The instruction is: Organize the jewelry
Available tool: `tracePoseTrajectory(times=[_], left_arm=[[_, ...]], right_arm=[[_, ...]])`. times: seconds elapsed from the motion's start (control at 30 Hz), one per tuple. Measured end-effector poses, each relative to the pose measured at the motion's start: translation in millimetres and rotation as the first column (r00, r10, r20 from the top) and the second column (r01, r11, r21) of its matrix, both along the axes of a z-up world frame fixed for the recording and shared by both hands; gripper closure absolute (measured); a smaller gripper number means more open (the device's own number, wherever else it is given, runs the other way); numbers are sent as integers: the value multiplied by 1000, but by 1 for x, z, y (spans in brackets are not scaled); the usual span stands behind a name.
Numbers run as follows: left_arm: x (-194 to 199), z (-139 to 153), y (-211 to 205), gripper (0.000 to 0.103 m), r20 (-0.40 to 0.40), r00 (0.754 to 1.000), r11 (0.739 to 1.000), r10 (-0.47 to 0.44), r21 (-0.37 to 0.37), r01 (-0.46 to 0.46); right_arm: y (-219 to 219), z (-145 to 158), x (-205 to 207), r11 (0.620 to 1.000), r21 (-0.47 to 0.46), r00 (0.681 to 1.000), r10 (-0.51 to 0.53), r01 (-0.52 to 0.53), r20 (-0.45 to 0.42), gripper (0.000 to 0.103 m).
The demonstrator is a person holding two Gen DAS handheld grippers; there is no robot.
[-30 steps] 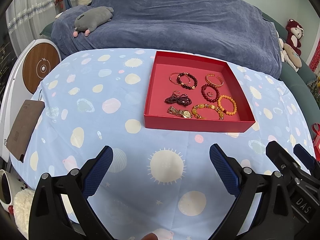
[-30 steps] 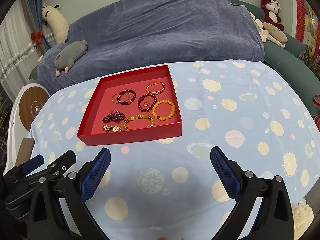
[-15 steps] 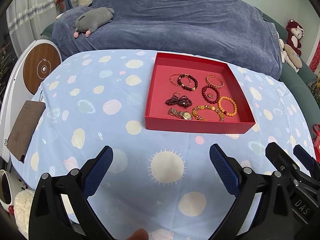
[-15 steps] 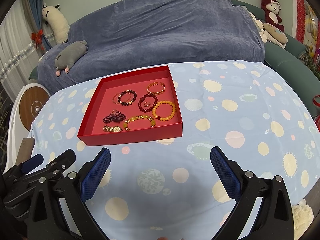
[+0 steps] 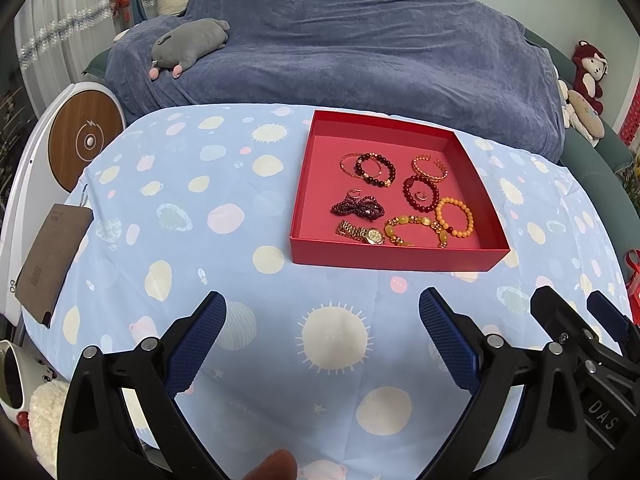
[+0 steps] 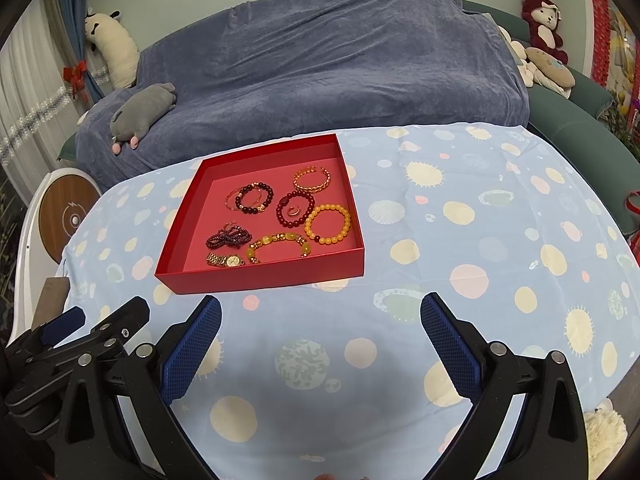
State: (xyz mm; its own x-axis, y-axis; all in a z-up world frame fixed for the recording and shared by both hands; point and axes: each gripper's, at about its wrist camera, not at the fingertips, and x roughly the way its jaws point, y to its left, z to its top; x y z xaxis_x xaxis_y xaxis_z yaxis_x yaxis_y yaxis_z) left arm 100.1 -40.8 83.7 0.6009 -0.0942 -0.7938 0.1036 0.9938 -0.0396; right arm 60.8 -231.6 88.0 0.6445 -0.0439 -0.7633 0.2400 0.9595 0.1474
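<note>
Watch point(image 5: 362, 233) half behind red box point(image 5: 394, 258) wall

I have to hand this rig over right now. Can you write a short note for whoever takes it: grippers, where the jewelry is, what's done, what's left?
Left gripper: open, empty, hovering over the blue spotted tablecloth, short of the box.
Right gripper: open, empty, also short of the box.
Shallow red cardboard box: sits on the cloth, no lid in view. Inside lie the orange bead bracelet, dark red bead bracelet, gold open cuff, yellow stone bracelet, gold wristwatch and a bunched maroon bead strand.
Done: all visible jewelry is in the box.
Left: nothing is gripped; whether it needs further arranging I cannot tell.
</note>
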Motion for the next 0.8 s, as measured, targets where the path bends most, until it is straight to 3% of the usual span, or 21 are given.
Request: tracePoseTrajectory(times=[0.8], left_arm=[[0,-2,-2,10,17,1000,1000,-19,0,19]], right_arm=[[-3,4,3,1000,-15,1000,10,-10,2,7]])
